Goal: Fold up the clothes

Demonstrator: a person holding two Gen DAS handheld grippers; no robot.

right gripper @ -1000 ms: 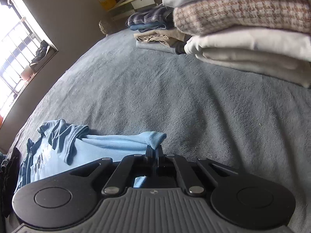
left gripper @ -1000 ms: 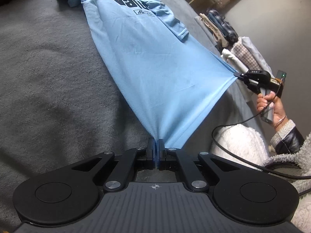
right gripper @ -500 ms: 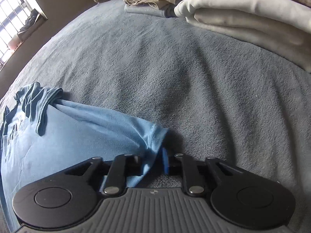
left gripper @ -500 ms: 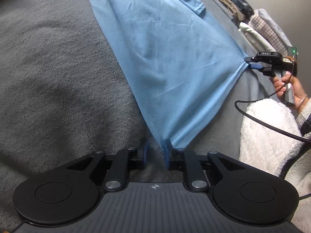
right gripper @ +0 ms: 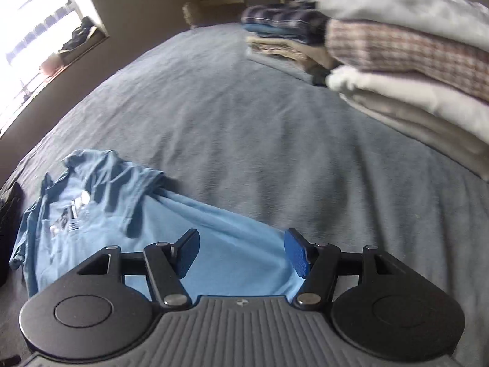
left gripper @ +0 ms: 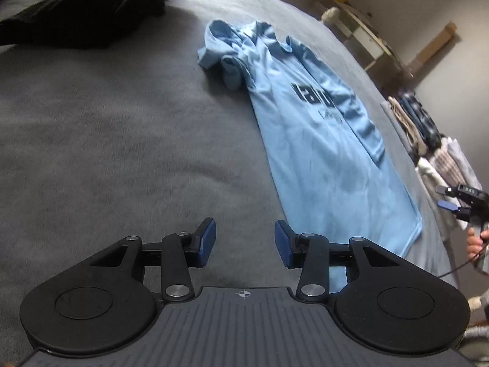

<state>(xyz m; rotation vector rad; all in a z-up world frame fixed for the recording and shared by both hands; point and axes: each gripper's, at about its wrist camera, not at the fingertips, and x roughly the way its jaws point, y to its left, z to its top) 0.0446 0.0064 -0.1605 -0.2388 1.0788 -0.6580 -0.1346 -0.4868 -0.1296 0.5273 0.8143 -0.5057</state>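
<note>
Now the light blue shirt [left gripper: 321,140] lies stretched out long on the grey bed [left gripper: 122,140]. It has dark letters on the chest. Its body is mostly flat and smooth, but the collar end and one sleeve are bunched up at the far end. The bottom edge of the shirt is close to both grippers.

The left gripper [left gripper: 244,243] is wide open with nothing in its fingers [left gripper: 206,241], and it is just beside the shirt's bottom corner. The right gripper [right gripper: 241,252] is wide open too, above the shirt's bottom edge.

To the left of the shirt the bed is bare grey blanket. A black pile of clothes [left gripper: 91,9] sits far off. Folded clothes [right gripper: 412,70] are stacked on the right, well apart from the shirt.
</note>
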